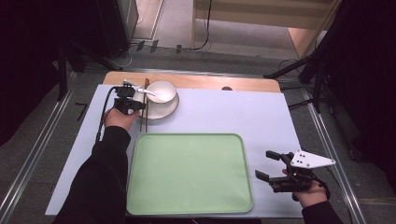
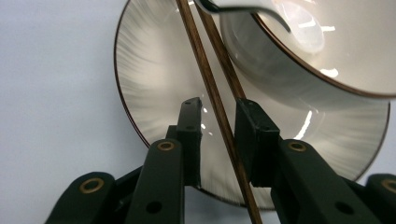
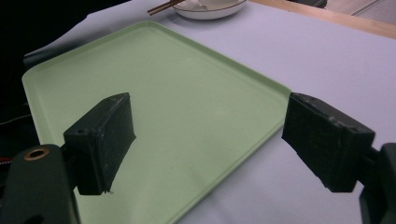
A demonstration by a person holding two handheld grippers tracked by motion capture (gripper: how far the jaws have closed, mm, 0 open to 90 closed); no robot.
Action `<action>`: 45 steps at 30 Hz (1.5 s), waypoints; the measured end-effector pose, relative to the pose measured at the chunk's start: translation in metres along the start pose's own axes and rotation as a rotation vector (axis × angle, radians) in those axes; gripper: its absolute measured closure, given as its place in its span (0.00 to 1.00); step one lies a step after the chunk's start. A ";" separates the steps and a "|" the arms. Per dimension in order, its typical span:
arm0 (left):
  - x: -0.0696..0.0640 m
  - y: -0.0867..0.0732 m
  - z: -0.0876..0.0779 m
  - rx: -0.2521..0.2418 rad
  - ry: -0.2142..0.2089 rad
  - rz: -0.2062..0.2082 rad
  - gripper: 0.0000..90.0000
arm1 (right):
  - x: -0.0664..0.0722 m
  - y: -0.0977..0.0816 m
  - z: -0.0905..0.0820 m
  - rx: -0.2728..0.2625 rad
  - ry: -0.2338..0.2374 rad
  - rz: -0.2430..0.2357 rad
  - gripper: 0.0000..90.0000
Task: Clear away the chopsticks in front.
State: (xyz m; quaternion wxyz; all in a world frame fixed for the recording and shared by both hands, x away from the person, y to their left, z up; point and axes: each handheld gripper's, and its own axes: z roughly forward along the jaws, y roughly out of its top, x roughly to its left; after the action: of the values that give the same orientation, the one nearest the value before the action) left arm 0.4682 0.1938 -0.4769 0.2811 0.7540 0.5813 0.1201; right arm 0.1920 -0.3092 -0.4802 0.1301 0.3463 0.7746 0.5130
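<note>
The left gripper [image 1: 125,103] sits at the far left of the table, at the left edge of the plate [image 1: 171,111]; its jaws stand a little apart, and in the left gripper view a pair of brown chopsticks [image 2: 219,112] runs up between them, close to the right-hand jaw; whether either jaw actually touches the wood I cannot tell, and there is clear space between the sticks and the left-hand jaw. Beneath and beyond the jaw tips lies the white plate [image 2: 154,79] with its thin dark rim; ahead of the jaws and to their right a white bowl [image 2: 327,51] stands on that plate, and a white spoon [image 2: 243,9] crosses the top, its handle over the sticks. From the high view the chopsticks [image 1: 145,105] rest across the plate's left edge, their near ends on the pale blue mat [image 1: 233,112], with the bowl [image 1: 161,91] and spoon [image 1: 150,94] just beside them.

The right gripper [image 1: 272,167] is held near the right edge of the green tray [image 1: 187,168]; its jaws are spread wide and hold nothing. In the right gripper view the tray [image 3: 187,107] lies under and ahead of the left-hand jaw, its corner reaching toward the right-hand jaw, which is over the mat [image 3: 327,60]; far ahead of the jaws the plate [image 3: 210,9] and the ends of the chopsticks [image 3: 163,7] show at the top.
</note>
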 end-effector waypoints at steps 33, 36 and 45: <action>0.032 0.004 -0.058 -0.049 -0.037 -0.161 0.96 | -0.001 0.001 0.002 0.006 0.005 -0.002 0.19; 0.025 -0.001 -0.078 -0.054 -0.055 -0.132 0.96 | -0.002 0.003 0.004 0.005 0.009 -0.007 0.19; -0.016 -0.036 -0.118 -0.063 -0.164 -0.030 0.96 | -0.003 0.008 0.012 0.002 0.030 -0.017 0.19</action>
State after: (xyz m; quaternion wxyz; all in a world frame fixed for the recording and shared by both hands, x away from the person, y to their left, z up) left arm 0.3744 0.2180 -0.3987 0.3533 0.7432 0.5636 0.0719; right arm 0.2042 -0.3009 -0.4793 0.1227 0.3321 0.7799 0.5162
